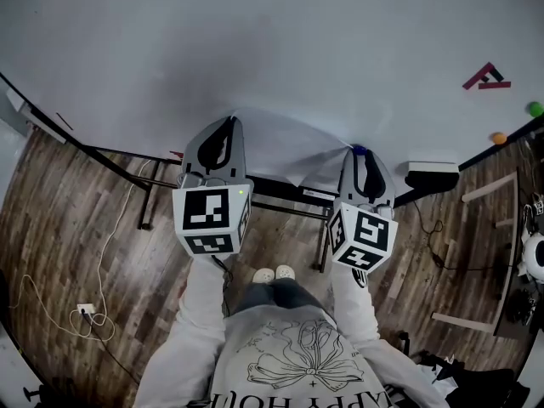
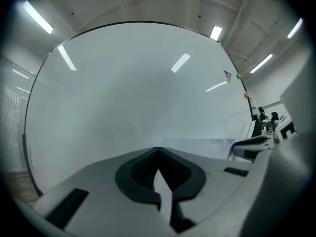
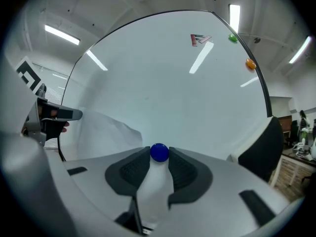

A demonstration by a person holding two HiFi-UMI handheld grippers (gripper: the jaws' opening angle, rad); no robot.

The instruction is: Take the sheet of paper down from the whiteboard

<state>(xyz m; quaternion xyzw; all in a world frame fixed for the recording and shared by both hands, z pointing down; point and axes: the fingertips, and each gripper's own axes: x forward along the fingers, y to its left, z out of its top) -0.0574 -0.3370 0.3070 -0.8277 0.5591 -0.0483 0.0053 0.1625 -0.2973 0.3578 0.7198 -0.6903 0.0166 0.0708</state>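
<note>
Status: removal in progress, not complete

1. Sheet of paper (image 1: pixel 293 147): located low on the whiteboard (image 1: pixel 255 41), spanning the gap between the two grippers. Its left end stands off the board surface and the sheet bows outward. Its right end lies against the board under the blue magnet (image 3: pixel 159 152).

2. Left gripper (image 2: pixel 158 152): jaws fully together. A thin white strip runs between the pads, and the sheet's edge starts right at the jaw tips. Judged to be pinching the left end of the sheet.

3. Right gripper (image 3: pixel 159 159): jaws set apart to the width of the blue magnet, one pad touching each side of it. Judged to be a grip on the magnet, which sits against the board.

4. Done: the left end is free and under control, and the last visible fastener is grasped.

5. Left to do: pull the blue magnet off the board, then draw the sheet clear.

6. Not involved: the green magnet (image 1: pixel 534 108) and the orange magnet (image 1: pixel 499 138), well apart at the board's right edge
</note>
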